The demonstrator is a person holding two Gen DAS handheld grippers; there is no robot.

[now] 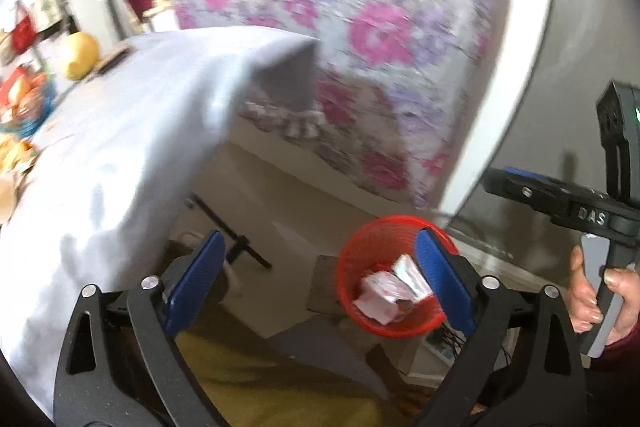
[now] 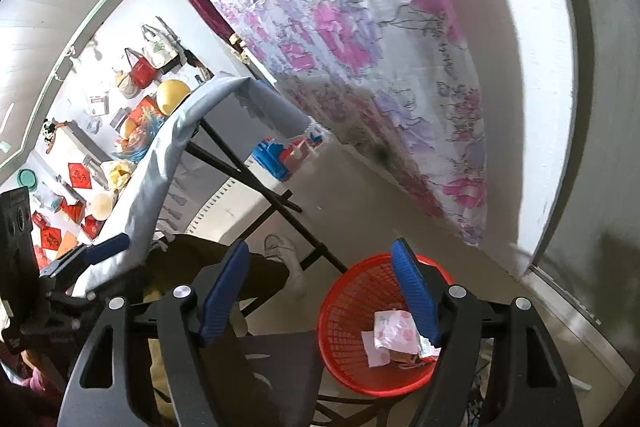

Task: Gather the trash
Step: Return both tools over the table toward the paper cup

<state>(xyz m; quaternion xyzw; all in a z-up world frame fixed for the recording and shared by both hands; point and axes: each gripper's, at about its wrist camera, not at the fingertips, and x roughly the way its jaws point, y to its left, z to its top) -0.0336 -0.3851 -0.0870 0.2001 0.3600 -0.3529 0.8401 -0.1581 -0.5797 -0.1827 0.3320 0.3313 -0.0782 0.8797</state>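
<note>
Both tongs hang spread wide with nothing between their blue pads: the left tongs [image 1: 320, 283] and the right tongs [image 2: 328, 291] each point down toward a red mesh basket [image 2: 348, 311] on the floor. Crumpled pink-and-white wrappers [image 2: 394, 337] lie at the bottom of that basket. A hand [image 1: 596, 291] grips the right tool's handle. To the left stands the worktop [image 1: 132, 131] under a pale cloth, with a yellow round fruit [image 1: 79, 55] at its far end. A floral curtain [image 2: 360, 39] hangs behind.

One bin [image 2: 360, 367], two grippers.
In the bin: about two wrappers [image 2: 390, 341]; beside it, one table [image 2: 160, 163].
</note>
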